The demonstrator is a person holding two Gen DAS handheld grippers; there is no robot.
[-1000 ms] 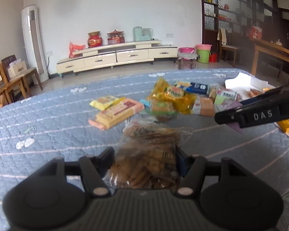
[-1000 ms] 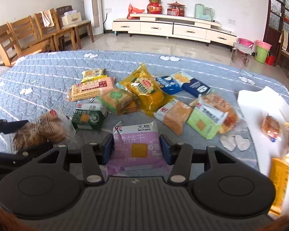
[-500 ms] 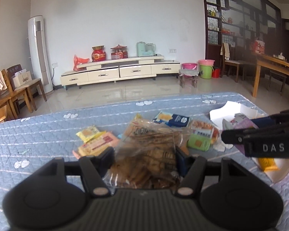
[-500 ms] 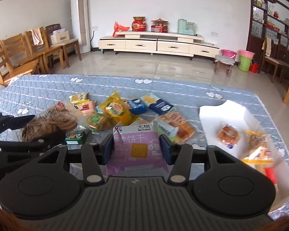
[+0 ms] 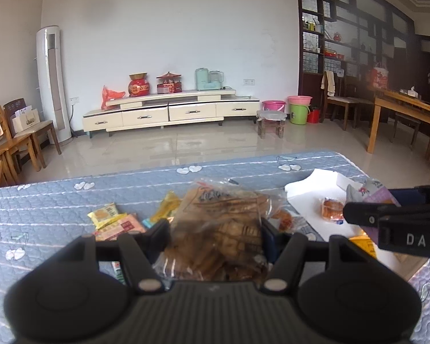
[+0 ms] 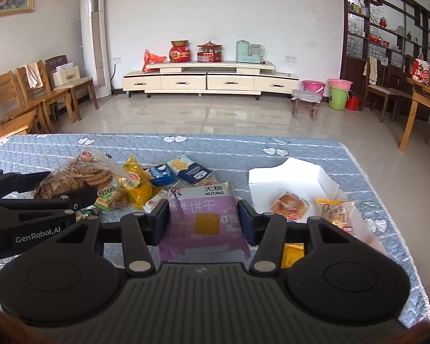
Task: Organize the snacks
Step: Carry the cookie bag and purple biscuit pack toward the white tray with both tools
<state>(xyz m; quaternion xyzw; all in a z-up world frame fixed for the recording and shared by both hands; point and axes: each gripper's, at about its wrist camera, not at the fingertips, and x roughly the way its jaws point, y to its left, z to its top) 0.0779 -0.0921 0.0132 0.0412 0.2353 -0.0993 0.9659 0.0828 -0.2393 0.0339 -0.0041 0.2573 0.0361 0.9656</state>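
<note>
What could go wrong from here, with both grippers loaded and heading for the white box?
1. The left gripper pinches only the loose clear bag of cookies; the soft film could slip or the cookies could crack.
2. The right gripper holds the purple biscuit pack close beside the left one; they may collide over the white box.
3. The box already holds a bun and a packet; a dropped pack could land on them.

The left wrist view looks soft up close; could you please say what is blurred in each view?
Left wrist view: the clear bag of brown cookies between the left gripper's fingers is blurred, the room sharp. Right wrist view: the purple biscuit packet in the right gripper reads clearly; straight edges bow.
</note>
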